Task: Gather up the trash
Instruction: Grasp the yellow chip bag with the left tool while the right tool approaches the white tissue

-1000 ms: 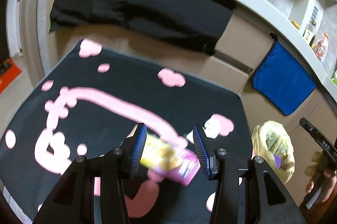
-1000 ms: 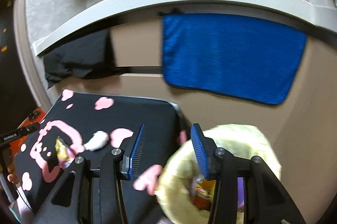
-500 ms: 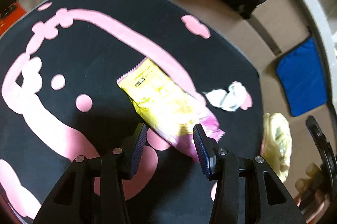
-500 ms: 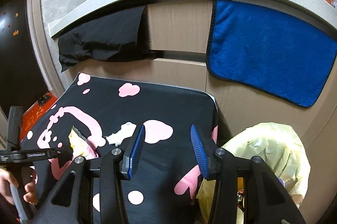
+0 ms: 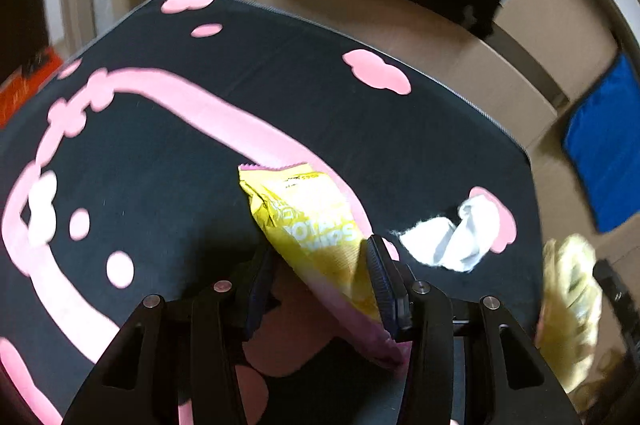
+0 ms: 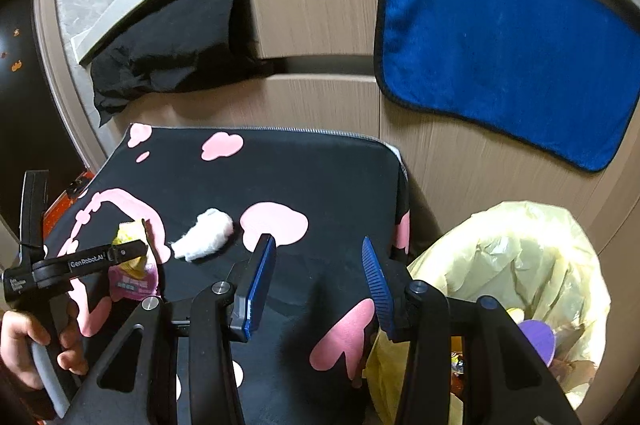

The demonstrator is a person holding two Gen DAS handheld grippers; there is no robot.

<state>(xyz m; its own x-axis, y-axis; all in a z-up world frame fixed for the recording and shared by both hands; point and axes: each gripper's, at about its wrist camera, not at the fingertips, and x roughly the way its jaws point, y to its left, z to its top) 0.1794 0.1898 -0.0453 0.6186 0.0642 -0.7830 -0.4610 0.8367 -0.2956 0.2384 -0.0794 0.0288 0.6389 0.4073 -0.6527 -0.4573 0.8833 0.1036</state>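
Observation:
A yellow and pink snack packet (image 5: 308,221) lies on the black mat with pink shapes (image 5: 160,153). My left gripper (image 5: 320,253) straddles the packet's near end. Its jaws are closing and both pads press the packet's sides, which bows up between them. The right wrist view shows the same grip at the far left, with the packet (image 6: 130,277) bunched under the left gripper (image 6: 124,253). A crumpled white tissue (image 5: 452,241) lies just right of the packet. My right gripper (image 6: 317,245) hovers open over the mat's right part, with nothing between its fingers, close to the tissue (image 6: 204,235).
A yellow trash bag (image 6: 520,265) stands open on the floor off the mat's right edge, with trash inside. Behind the mat, a blue towel (image 6: 500,45) and a black cloth (image 6: 168,49) hang on wooden cabinet fronts. An orange object (image 5: 24,85) sits at the far left.
My left gripper has sunk onto the snack packet and its jaws have narrowed around it. My right gripper has swung left from above the trash bag to above the mat.

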